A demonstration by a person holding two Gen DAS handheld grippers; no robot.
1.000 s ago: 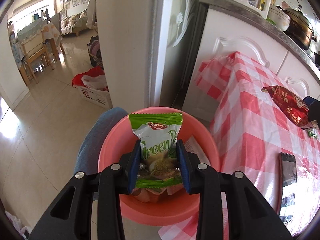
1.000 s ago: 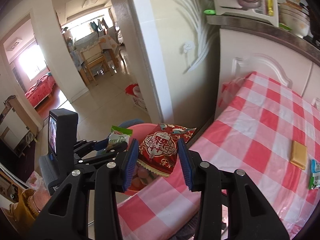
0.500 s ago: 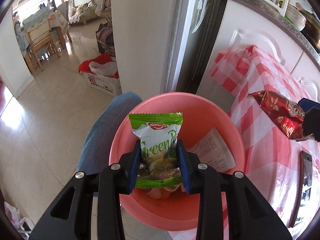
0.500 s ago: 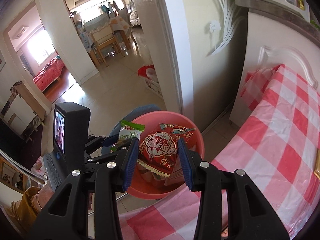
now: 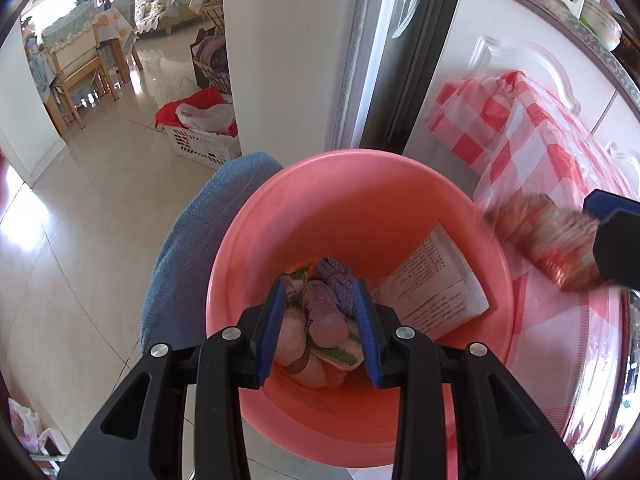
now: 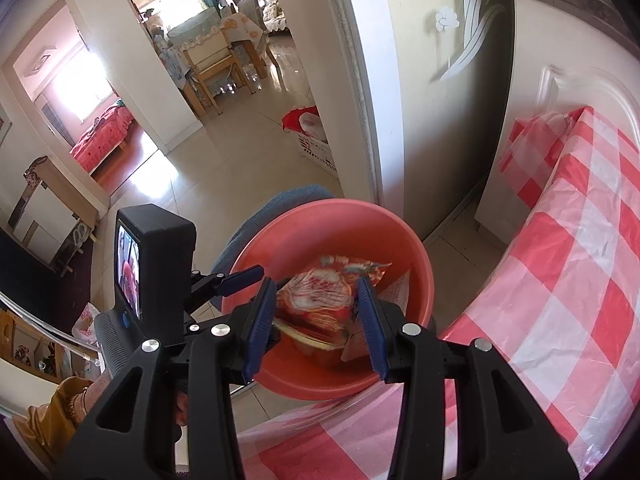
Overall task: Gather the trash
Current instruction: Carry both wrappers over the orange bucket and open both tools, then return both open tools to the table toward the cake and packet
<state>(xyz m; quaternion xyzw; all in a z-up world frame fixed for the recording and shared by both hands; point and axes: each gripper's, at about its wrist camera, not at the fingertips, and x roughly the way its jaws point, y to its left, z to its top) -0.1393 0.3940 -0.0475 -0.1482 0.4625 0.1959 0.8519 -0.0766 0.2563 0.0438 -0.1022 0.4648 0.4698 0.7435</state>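
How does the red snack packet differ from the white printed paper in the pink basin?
The red snack packet is pinched in the right gripper above the pink basin; the white printed paper lies loose inside it. The packet is patterned red; the paper white with fine black print.

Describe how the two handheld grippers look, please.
Both the left gripper and the right gripper have matte black plastic frames with triangular cutouts, silver round screws and blue ribbed finger pads. The left one carries a black box with a small lit screen.
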